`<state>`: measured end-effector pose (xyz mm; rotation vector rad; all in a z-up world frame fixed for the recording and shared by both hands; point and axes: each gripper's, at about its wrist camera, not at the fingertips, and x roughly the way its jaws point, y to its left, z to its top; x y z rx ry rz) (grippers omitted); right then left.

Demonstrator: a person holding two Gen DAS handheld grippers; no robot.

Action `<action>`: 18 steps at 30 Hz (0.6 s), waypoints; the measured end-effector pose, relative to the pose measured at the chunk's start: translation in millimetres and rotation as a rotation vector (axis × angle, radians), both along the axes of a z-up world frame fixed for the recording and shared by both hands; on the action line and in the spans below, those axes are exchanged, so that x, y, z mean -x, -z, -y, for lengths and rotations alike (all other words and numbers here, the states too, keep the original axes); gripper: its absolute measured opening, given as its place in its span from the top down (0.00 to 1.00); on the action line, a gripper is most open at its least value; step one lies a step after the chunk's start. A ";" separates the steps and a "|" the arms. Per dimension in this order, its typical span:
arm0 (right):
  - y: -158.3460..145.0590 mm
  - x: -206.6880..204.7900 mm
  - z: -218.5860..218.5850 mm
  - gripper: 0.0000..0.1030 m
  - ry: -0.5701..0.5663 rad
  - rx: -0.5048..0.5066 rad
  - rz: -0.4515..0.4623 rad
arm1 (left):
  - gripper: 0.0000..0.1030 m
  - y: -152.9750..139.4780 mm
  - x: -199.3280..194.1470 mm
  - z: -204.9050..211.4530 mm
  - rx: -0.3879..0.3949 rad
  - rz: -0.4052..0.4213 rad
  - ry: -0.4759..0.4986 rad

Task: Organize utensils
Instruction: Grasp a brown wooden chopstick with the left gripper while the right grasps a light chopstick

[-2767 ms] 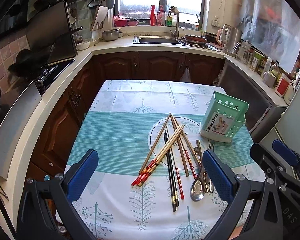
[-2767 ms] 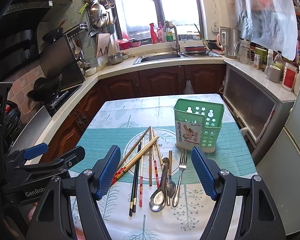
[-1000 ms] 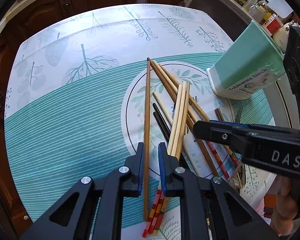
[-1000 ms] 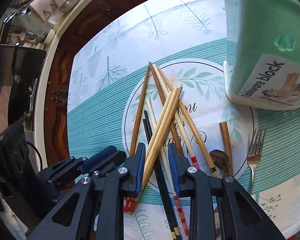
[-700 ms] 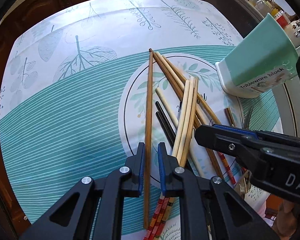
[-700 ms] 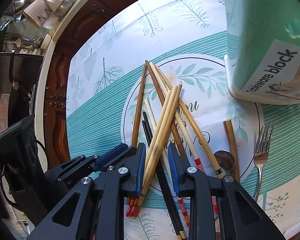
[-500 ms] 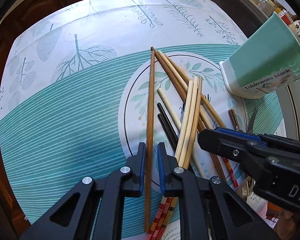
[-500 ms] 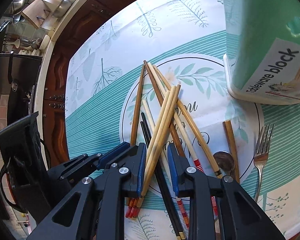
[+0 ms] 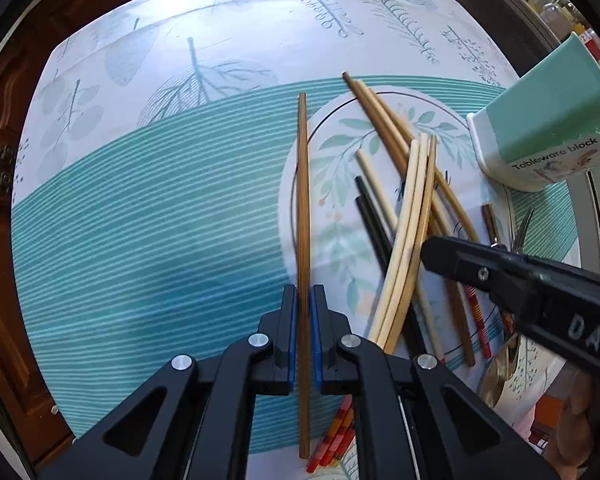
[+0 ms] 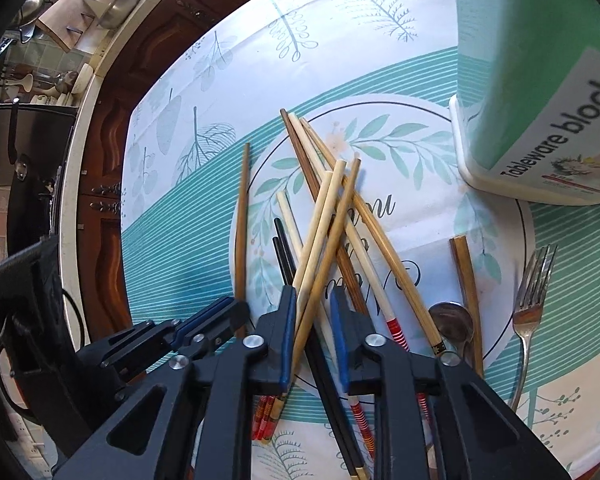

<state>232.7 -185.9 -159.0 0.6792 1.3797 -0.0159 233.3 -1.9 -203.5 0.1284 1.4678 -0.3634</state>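
My left gripper (image 9: pixel 304 300) is shut on a brown wooden chopstick (image 9: pixel 303 200), which now lies apart to the left of the pile; it also shows in the right wrist view (image 10: pixel 242 220). My right gripper (image 10: pixel 313 300) straddles a pair of pale chopsticks with red ends (image 10: pixel 320 240), its jaws a narrow gap apart and not clamped. Several more chopsticks (image 10: pixel 364 236) lie crossed on the tablecloth (image 9: pixel 160 208). The green utensil holder (image 10: pixel 540 80) stands at the right, also in the left wrist view (image 9: pixel 548 120).
A fork (image 10: pixel 534 292), a spoon (image 10: pixel 452 320) and a brown-handled utensil (image 10: pixel 466 268) lie right of the pile. The table's left edge drops to wooden cabinets (image 9: pixel 4 160).
Both grippers came down from above the table and narrowed. The left one closed on the brown chopstick and drew it left, away from the pile. The right stays around the pale pair.
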 end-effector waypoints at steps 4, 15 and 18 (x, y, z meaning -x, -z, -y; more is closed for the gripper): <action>4.7 -3.9 -5.3 0.86 -0.001 0.016 -0.009 | 0.96 1.8 4.7 -10.9 0.003 -0.009 -0.015; 9.4 -16.2 -20.6 0.86 -0.013 0.068 -0.022 | 0.96 0.6 15.9 -24.7 0.019 -0.011 -0.014; 8.2 -15.8 -24.3 0.87 -0.026 0.084 -0.009 | 0.96 0.7 18.1 -31.0 0.020 -0.018 -0.025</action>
